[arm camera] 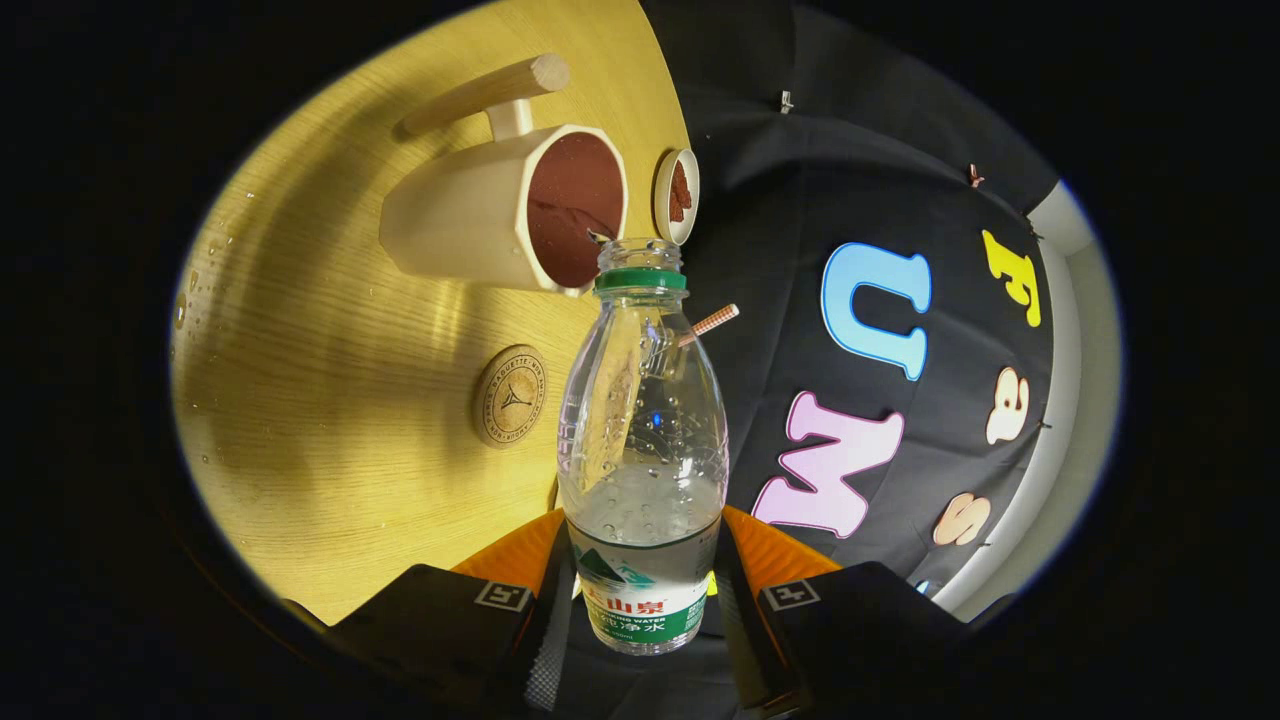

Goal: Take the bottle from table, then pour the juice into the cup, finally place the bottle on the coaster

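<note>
The wooden surface takes up the ground from about 7 to 12 o'clock of the bottle, scattered with small droplets toward 9 o'clock. The camera is rolled hard over, so the surface stands like a wall beside the bottle. On it, the cream cup with a wooden handle lies at 11 o'clock of the bottle's neck, its mouth showing a dark reddish-brown inside. The clear plastic bottle sits between the fingers of the tool, uncapped, with a green ring at its neck, its open mouth almost at the cup's rim. Clear liquid lies in the part nearest the fingers. Both fingers press on the labelled end, closed to the bottle's width. The round cork coaster lies at 9 o'clock of the bottle. A small dish sits at 12 o'clock, just beside the cup. A striped straw-like stick pokes out at 2 o'clock.
</note>
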